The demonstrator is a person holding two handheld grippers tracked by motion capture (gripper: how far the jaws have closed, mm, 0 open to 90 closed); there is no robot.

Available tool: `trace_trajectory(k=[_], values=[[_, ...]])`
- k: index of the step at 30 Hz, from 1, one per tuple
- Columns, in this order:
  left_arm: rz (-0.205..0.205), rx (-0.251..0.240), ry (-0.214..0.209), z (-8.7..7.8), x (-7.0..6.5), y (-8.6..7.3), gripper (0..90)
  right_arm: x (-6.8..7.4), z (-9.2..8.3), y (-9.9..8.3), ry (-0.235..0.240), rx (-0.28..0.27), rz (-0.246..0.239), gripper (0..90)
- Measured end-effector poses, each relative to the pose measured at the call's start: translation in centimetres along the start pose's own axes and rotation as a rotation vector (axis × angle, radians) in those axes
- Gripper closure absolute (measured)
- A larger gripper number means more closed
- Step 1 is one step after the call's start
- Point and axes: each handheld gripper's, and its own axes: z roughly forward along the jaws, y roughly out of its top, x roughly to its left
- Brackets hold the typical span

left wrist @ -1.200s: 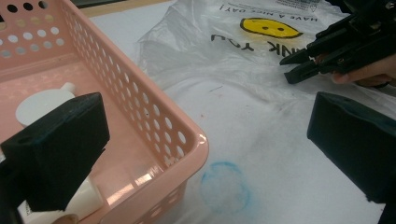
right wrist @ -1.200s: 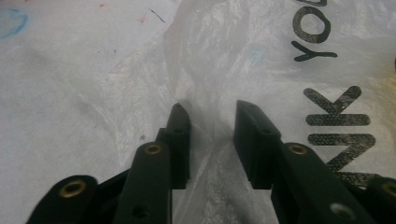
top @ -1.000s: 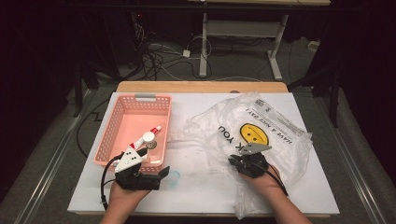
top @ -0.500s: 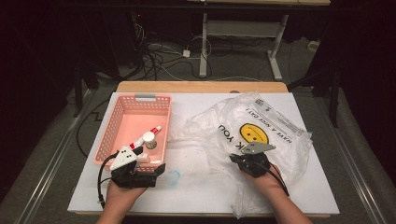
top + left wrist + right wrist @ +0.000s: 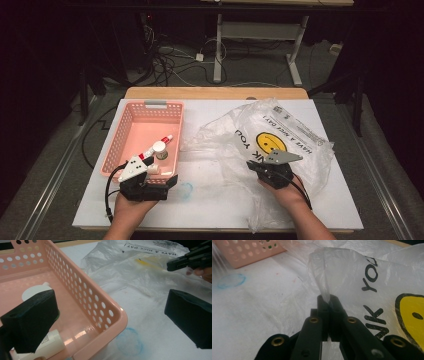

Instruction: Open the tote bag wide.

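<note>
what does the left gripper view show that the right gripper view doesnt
Left gripper view alone: the basket's inside, with a white tube and a round white cap, between wide-open left tongs.

Right gripper view alone: right tongs shut on a fold of the plastic bag, its yellow smiley beside.

Both: pink basket, bag, blue ring on the table.

**Count on the table**

I've got 2 grippers: left gripper (image 5: 172, 181) and right gripper (image 5: 251, 165). 1 pink basket (image 5: 115, 145) w/ 2 items inside: 1 tube (image 5: 156, 146) & 1 white-capped bottle (image 5: 160, 149). 1 clear plastic bag (image 5: 295, 135) w/ 1 smiley. 1 blue circle mark (image 5: 186, 189).
</note>
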Motion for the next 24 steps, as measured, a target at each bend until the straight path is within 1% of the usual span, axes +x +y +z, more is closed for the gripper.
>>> trace_trajectory(k=[1,2,5,6,10,11,15,17,18,20,24], values=[[0.003,0.004,-0.001,0.0,0.1,0.0,0.0,-0.1,-0.2,0.2,0.003,-0.017,-0.011,90.0],[0.003,0.005,0.006,-0.1,0.1,0.1,0.0,-0.1,-0.2,0.2,0.003,-0.017,-0.011,90.0],[-0.003,-0.001,0.005,-0.1,0.2,0.1,0.0,0.0,-0.7,0.6,-0.007,-0.042,-0.018,90.0],[0.000,0.002,0.013,-0.2,0.2,0.1,0.0,-0.1,-0.8,0.7,-0.009,-0.049,-0.028,90.0],[-0.006,-0.003,0.009,-0.3,0.4,0.1,0.0,-0.2,-1.5,1.2,-0.023,-0.080,-0.036,90.0],[-0.006,-0.002,0.010,-0.3,0.4,0.1,0.0,-0.2,-1.5,1.2,-0.023,-0.080,-0.036,90.0],[-0.019,-0.002,0.005,-0.3,0.6,-0.1,0.0,-0.5,-2.0,1.4,-0.028,-0.099,-0.024,90.0],[-0.014,0.008,0.004,-0.2,0.6,-0.2,0.0,-0.7,-2.3,1.5,-0.027,-0.120,-0.011,90.0],[-0.010,0.012,0.002,-0.2,0.5,-0.3,0.0,-0.7,-2.3,1.5,-0.027,-0.120,-0.011,90.0],[-0.008,0.010,0.003,-0.1,0.5,-0.2,0.0,-0.8,-2.6,1.6,-0.028,-0.134,-0.009,90.0],[-0.012,0.009,0.003,-0.1,0.6,-0.2,0.0,-1.4,-3.3,2.0,-0.039,-0.179,0.009,90.0]])
